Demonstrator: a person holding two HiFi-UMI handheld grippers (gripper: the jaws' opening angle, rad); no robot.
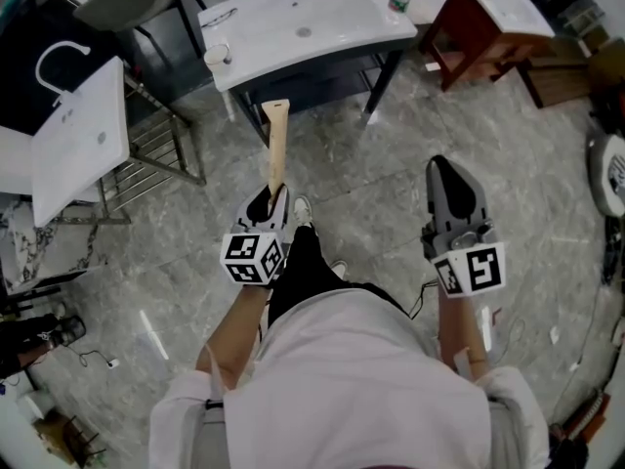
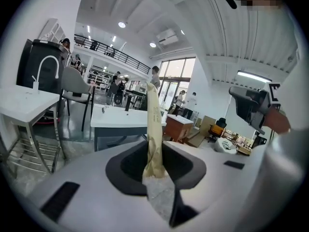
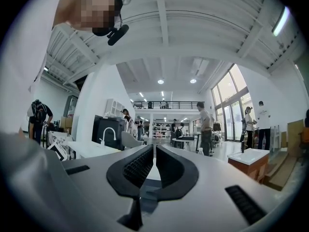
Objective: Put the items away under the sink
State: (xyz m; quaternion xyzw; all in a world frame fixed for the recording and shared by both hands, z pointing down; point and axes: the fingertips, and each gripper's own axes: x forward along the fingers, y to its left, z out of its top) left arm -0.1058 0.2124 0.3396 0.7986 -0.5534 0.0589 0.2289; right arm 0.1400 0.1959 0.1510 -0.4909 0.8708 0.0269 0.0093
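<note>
My left gripper [image 1: 270, 198] is shut on a long tan paper packet [image 1: 277, 143] that sticks out forward toward a white sink vanity [image 1: 322, 27] with a dark frame. In the left gripper view the tan packet [image 2: 154, 129] rises straight up from between the closed jaws. My right gripper [image 1: 450, 189] is held at the same height to the right, jaws closed with nothing between them. In the right gripper view the right gripper [image 3: 153, 159] shows only a thin slit between its ribbed pads [image 3: 139, 166].
A white cup [image 1: 217, 57] stands on the vanity's left corner. Another white sink on a metal rack [image 1: 83, 140] is at the left; a red-brown cabinet [image 1: 474, 27] stands at the right. Grey marble floor [image 1: 381, 164] lies between me and the vanity. People stand far off.
</note>
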